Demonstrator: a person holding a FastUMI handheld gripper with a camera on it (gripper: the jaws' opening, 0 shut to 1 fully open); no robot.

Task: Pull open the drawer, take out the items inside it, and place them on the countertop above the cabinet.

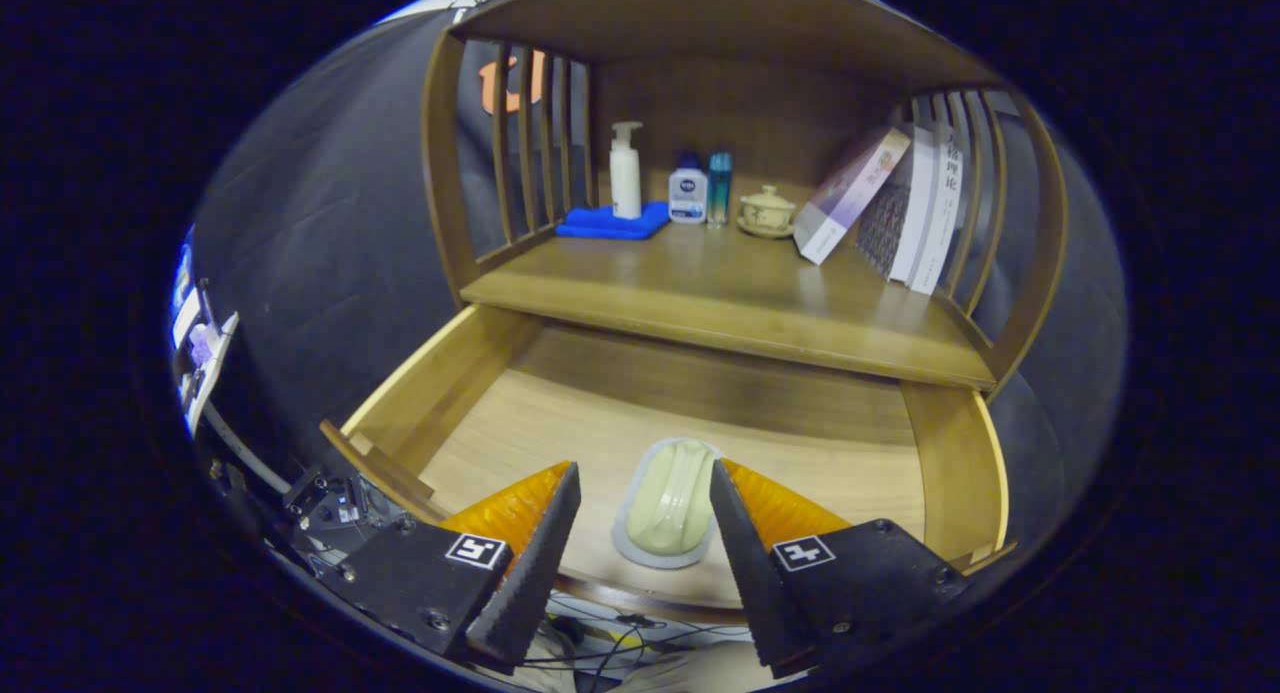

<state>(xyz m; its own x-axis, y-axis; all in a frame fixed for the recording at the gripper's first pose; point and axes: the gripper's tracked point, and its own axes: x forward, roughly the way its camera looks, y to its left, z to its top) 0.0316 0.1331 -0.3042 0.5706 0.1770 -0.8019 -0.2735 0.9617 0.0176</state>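
The wooden drawer (pixel 470 373) stands pulled open below the countertop (pixel 720 293) of the cabinet. A pale green, rounded item in a clear wrapper (pixel 672 498) lies on the drawer floor near its front wall. My gripper (pixel 642 483) hovers over the drawer front with its fingers open, one on each side of the green item. Neither finger touches it as far as I can tell.
On the countertop stand a white pump bottle (pixel 625 170) on a blue cloth (pixel 612 223), two small bottles (pixel 688 191), a lidded cup on a saucer (pixel 767 212) and leaning books (pixel 905 208). Slatted side rails (pixel 530 143) flank the shelf. Cables and equipment (pixel 335 508) lie beside the drawer.
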